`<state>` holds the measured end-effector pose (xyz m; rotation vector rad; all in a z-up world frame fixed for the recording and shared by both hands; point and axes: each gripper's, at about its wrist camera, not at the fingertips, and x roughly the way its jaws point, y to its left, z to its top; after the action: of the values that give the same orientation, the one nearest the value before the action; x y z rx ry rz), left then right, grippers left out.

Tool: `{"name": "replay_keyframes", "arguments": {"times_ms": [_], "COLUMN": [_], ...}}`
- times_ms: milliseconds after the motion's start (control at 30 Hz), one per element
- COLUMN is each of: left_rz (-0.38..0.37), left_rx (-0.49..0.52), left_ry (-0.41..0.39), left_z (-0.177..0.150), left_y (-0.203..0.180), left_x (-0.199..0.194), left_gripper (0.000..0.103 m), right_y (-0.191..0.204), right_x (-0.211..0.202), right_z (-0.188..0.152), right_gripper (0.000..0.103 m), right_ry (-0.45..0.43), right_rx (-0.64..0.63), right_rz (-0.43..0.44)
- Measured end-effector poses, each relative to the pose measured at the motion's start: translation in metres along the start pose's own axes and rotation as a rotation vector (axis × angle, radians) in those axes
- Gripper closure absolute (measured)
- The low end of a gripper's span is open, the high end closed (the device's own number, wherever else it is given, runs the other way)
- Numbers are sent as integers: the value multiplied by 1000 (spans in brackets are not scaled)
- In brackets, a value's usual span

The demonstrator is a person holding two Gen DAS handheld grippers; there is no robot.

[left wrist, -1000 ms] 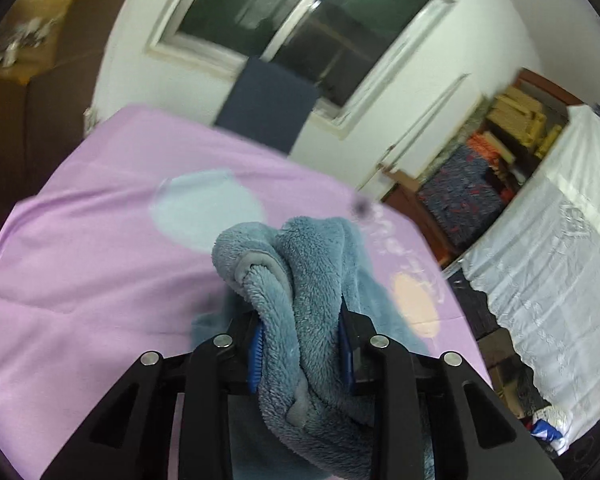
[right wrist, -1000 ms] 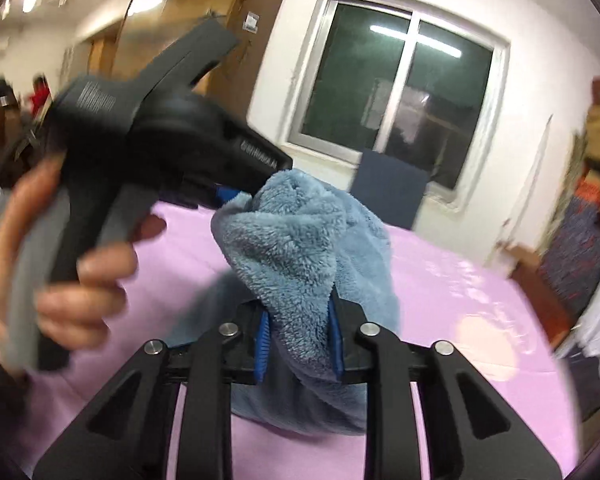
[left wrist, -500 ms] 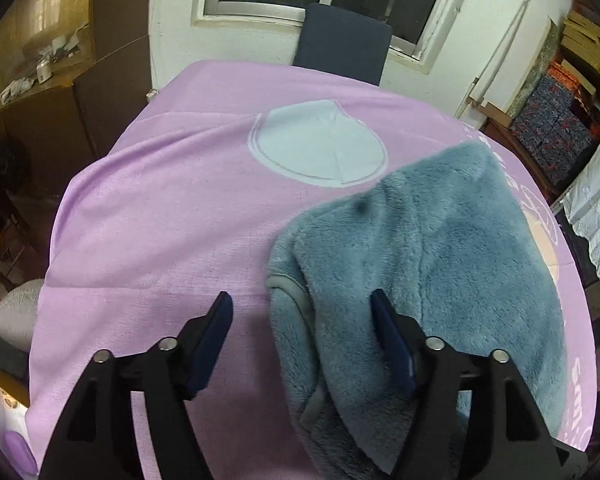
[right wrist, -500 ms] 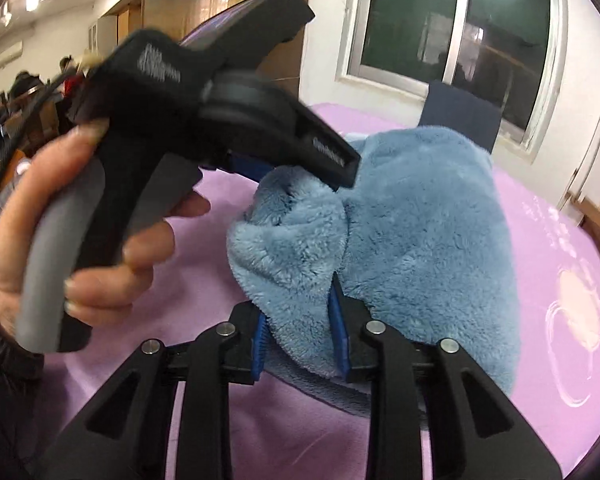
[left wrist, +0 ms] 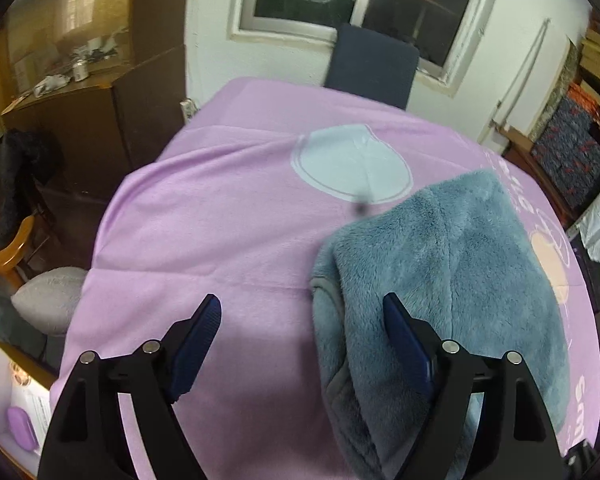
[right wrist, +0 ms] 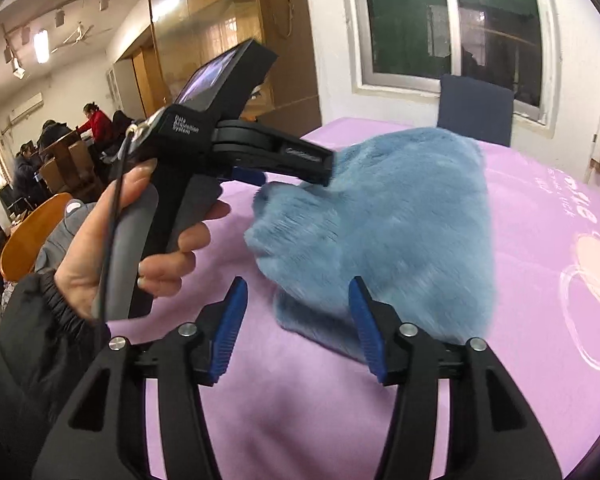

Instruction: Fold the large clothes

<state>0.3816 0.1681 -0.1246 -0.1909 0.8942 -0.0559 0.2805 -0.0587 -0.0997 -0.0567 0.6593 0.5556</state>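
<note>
Both grippers — left gripper (left wrist: 302,312), right gripper (right wrist: 298,294) — were spread, nothing pinched | fleece garment (left wrist: 440,264) lay released, folded | next: edge beside garment to be regripped — judged.

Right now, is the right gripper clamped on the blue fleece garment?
No, the right gripper is open, its blue pads spread apart with the fleece garment lying loose on the purple cloth ahead.

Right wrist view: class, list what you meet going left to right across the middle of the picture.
Person's hand gripping the left gripper → folded blue fleece garment → printed emblem on the pink cloth.
</note>
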Motion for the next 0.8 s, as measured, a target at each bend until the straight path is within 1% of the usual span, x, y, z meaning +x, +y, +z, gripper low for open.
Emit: {"name": "replay_keyframes", "arguments": {"times_ms": [67, 100, 133, 167, 233, 300, 333, 367, 400, 500, 533, 567, 600, 633, 700, 733, 800], "left_rz": [-15, -35, -77, -117, -158, -166, -171, -170, -152, -33, -2, 5, -1, -22, -36, -42, -48], "left_rx": [-19, -23, -28, -30, -19, 3, 30, 65, 95, 199, 220, 230, 229, 216, 206, 203, 190], "left_ry": [-56, -87, -123, -154, -207, -250, -259, -255, -245, -163, -110, -63, -37, -18, -10, -7, 0], "left_z": [-6, -9, -13, -16, -22, -26, -28, -29, -29, -34, -36, -38, -39, -39, -38, -39, -37], "left_y": [1, 2, 1, 0, -6, -15, -23, -32, -40, -60, -63, -64, -61, -59, -55, -54, -51], "left_x": [-19, -29, -41, -51, -65, -72, -73, -72, -69, -42, -26, -13, -5, 2, 6, 7, 11], "left_gripper": [23, 23, 23, 23, 23, 23, 23, 23, 23, 22, 21, 20, 17, 16, 10, 10, 6], "right_y": [1, -3, -10, -19, -33, -43, -44, -47, -49, -49, -52, -57, -62, -63, -65, -66, -64], "right_x": [-18, -24, -33, -39, -43, -40, -35, -30, -23, 9, 20, 32, 44, 58, 76, 79, 79], "right_z": [-10, -12, -10, -6, 8, 24, 31, 39, 48, 62, 63, 63, 61, 52, 38, 31, 27], "right_gripper": [51, 52, 55, 57, 65, 70, 71, 71, 71, 71, 71, 71, 71, 73, 73, 73, 73], "right_ry": [-28, -42, -67, -87, -104, -113, -117, -121, -118, -92, -71, -46, -21, 27, 72, 50, 34], "right_rx": [31, 46, 70, 95, 129, 132, 126, 121, 123, 127, 138, 155, 169, 185, 175, 152, 139], "right_rz": [-5, -5, -9, -11, -16, -45, -61, -79, -86, -100, -107, -106, -104, -110, -151, -166, -169]}}
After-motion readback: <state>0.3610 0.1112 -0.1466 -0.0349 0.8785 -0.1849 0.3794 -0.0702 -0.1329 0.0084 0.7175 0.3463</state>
